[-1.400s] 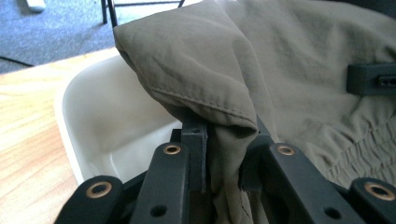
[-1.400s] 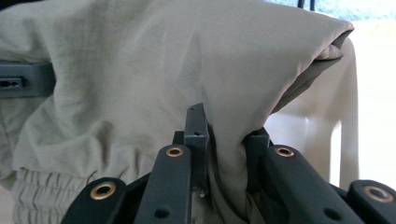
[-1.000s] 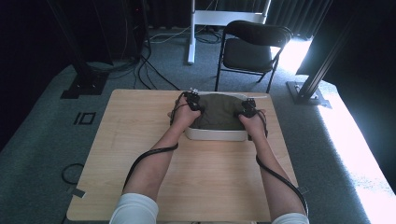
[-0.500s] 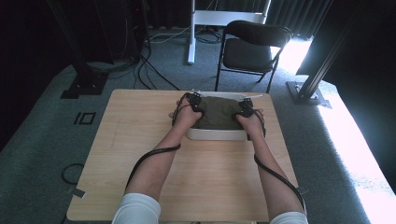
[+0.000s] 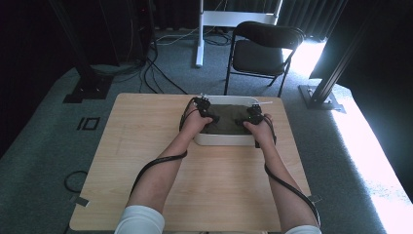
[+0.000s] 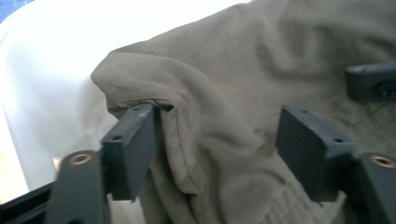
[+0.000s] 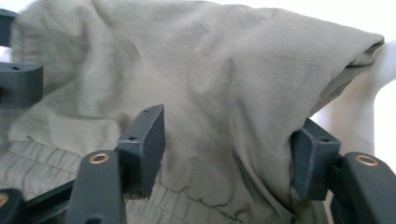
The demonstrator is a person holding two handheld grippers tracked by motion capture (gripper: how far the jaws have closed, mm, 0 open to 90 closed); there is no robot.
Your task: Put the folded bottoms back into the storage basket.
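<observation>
Both hands have crept forward a touch since a second ago, so the left gripper [image 6: 217, 154] and right gripper [image 7: 229, 154] now sit down in the white tub [image 5: 221, 140] at the table's [image 5: 146, 161] far edge, jaws spread wide around folds of the olive garment [image 6: 261, 70] bunched inside it, nothing pinched yet. If it were me I'd push each pair deeper over its fold before squeezing, biting a thick seam or the ribbed waistband rather than one thin layer, then lift both ends evenly.
</observation>
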